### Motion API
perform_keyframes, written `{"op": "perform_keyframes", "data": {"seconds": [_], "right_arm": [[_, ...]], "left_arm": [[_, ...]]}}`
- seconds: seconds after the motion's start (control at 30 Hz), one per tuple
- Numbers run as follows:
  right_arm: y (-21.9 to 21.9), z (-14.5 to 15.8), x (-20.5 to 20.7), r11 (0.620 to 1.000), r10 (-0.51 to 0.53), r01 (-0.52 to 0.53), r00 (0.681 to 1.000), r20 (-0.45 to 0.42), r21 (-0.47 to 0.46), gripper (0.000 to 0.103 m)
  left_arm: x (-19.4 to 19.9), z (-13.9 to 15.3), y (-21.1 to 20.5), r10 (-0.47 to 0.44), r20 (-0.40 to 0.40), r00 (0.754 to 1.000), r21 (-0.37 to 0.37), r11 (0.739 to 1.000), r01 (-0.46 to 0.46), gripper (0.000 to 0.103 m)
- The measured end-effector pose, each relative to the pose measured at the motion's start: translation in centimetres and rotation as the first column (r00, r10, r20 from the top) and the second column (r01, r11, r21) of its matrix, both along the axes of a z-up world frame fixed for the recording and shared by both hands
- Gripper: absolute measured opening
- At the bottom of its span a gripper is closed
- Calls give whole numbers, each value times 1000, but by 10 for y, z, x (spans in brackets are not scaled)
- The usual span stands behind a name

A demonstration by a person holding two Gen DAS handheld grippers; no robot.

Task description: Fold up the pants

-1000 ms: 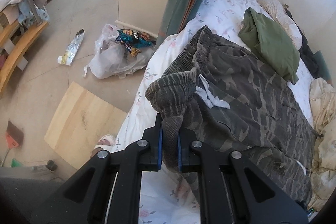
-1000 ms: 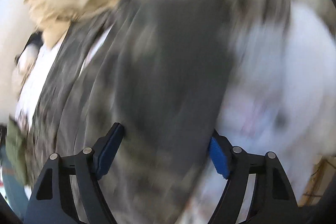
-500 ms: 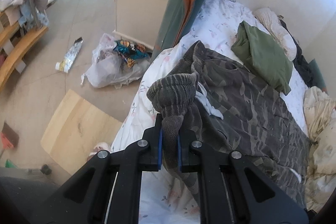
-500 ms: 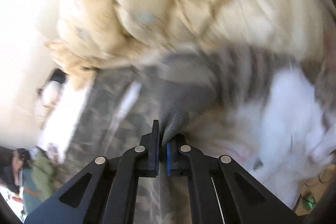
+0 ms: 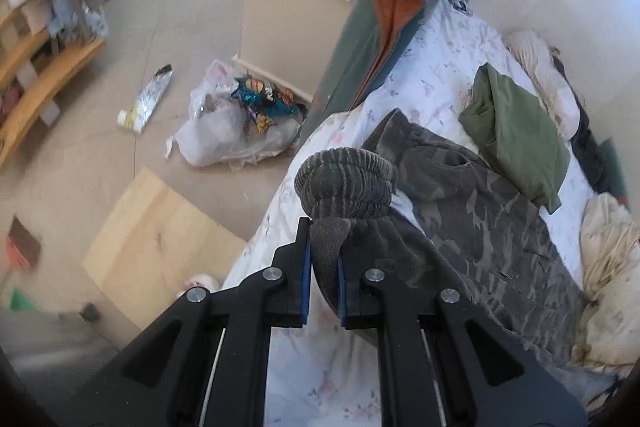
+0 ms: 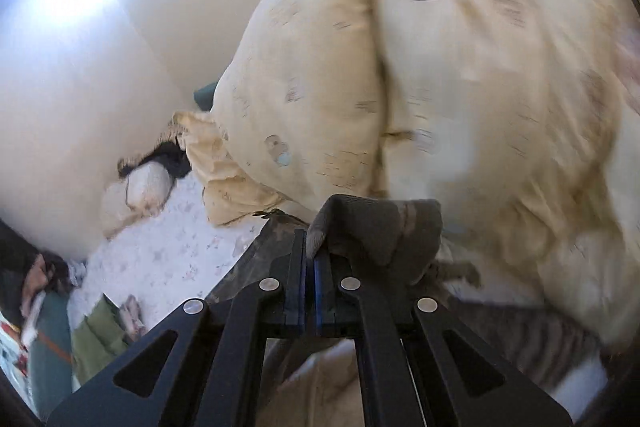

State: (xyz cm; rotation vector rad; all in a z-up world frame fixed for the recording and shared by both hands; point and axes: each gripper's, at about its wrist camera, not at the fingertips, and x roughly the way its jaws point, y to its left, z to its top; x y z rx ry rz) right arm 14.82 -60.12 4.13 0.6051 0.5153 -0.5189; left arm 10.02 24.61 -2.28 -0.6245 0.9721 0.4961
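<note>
We can read no brand or writing anywhere: the print on the snack wrappers [image 5: 260, 99] in the plastic bag [image 5: 224, 135], up and left of our left jaws, is too small and blurred to make out.

Our left gripper [image 5: 322, 271] has its jaws drawn narrow, pinching a thick bunch of the ribbed waistband of the camouflage pants [image 5: 492, 227]. The waistband rolls over in a fat curl just above the fingertips, and the rest of the pants spreads away to the right of the jaws across the floral bedsheet [image 5: 432, 67]. A folded olive-green garment [image 5: 516, 135] lies up and right of the jaws, its lower edge overlapping the pants.

Our right gripper [image 6: 311, 263] has its jaws almost fully closed, with only a thin layer of grey pants fabric caught between the blue pads [image 6: 319, 275]. The pants [image 6: 380, 231] hump up just above and to the right of these jaws. Beyond the jaws a cream duvet [image 6: 420, 87] fills the right wrist view, blurred at the right. The bedsheet [image 6: 160, 251] lies to the left of the jaws.
</note>
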Motion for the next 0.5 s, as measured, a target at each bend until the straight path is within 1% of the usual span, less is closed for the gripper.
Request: {"op": "perform_keyframes", "data": {"seconds": [0.03,0.13,0.2,0.27,0.33,0.37,0.43,0.47,0.5], "right_arm": [[-1,-1,15,1000,18,-18,1000,-10,-17,2],[4,-4,58,995,60,-64,996,-60,-70,1],[7,-9,96,990,87,-96,992,-94,-105,0],[14,-13,123,981,108,-126,987,-121,-146,0],[23,-18,157,967,131,-162,978,-164,-196,0],[25,-23,178,960,135,-176,972,-190,-218,0],[29,-32,217,949,140,-197,963,-231,-246,0],[31,-38,237,942,132,-204,956,-263,-266,0],[33,-49,261,936,135,-223,942,-308,-273,0]], "left_arm": [[8,3,3,-4,-1,1000,2,1000,4,8],[44,15,8,-26,-8,1000,40,999,27,8],[74,21,6,-57,-13,998,68,996,57,8],[104,22,4,-82,-24,996,98,992,84,8],[133,18,7,-95,-44,994,108,989,100,8],[153,12,9,-99,-62,993,111,988,106,8],[179,1,9,-124,-101,987,125,983,137,8],[194,-5,8,-135,-116,984,137,979,150,8],[210,-13,4,-146,-134,980,158,973,167,8]]}}
